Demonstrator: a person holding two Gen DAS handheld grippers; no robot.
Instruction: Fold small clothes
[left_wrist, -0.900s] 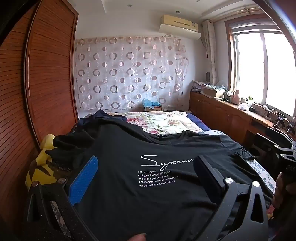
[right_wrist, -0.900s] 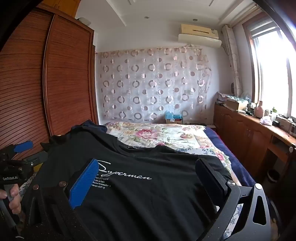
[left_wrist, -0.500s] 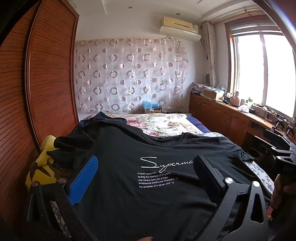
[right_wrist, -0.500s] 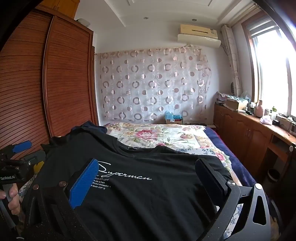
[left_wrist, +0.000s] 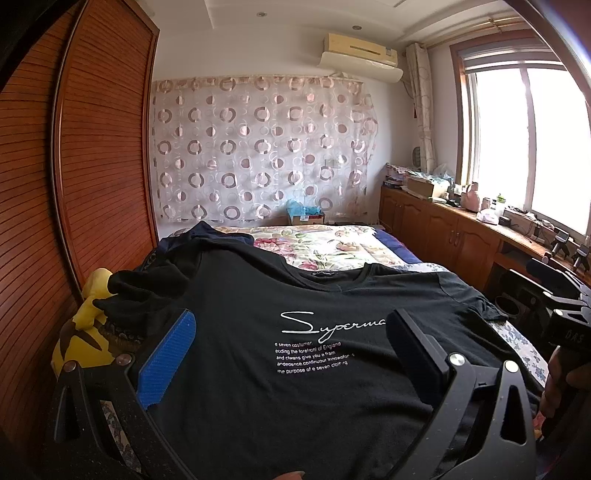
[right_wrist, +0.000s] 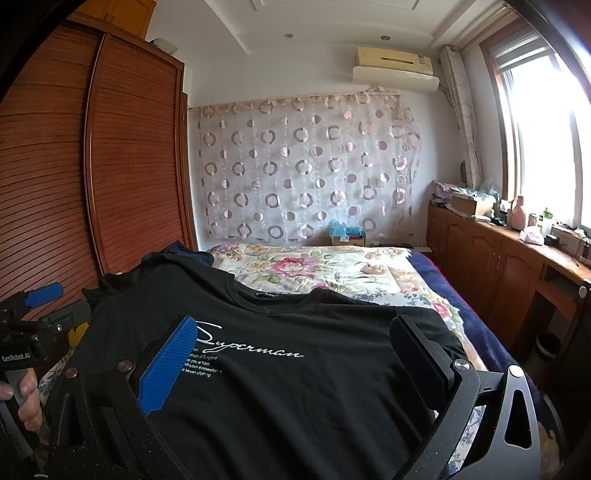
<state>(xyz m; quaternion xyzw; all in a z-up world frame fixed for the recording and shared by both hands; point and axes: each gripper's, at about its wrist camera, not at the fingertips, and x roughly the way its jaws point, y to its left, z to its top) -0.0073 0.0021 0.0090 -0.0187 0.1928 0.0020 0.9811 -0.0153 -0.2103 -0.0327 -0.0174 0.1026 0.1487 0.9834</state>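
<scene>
Lying spread front-up across the near end of the bed with the floral quilt (left_wrist: 332, 247), the black cotton T-shirt with white script lettering (left_wrist: 295, 387) runs out of sight below the lower edge of both views, so its hem cannot be seen, and its left sleeve bunches into a dark fold that partly hides a yellow and brown plush toy (left_wrist: 79, 339) against the slatted wooden wardrobe (left_wrist: 92, 155). The chest print reads "Superman" in the right wrist view; in the left wrist view the final letter is covered by a black finger, and the small lines beneath are only partly legible, including "the forefront of England" and "the purpose of e seven". The left gripper (left_wrist: 286, 354), one finger faced with a blue ribbed pad (left_wrist: 166, 362), hovers over the shirt with its fingers wide apart and nothing between them. The right gripper (right_wrist: 288, 358) hangs likewise spread above the shirt's chest, holding nothing. At the left edge of the right wrist view, the other tool's body carries a "GenRobot.AI" label.
</scene>
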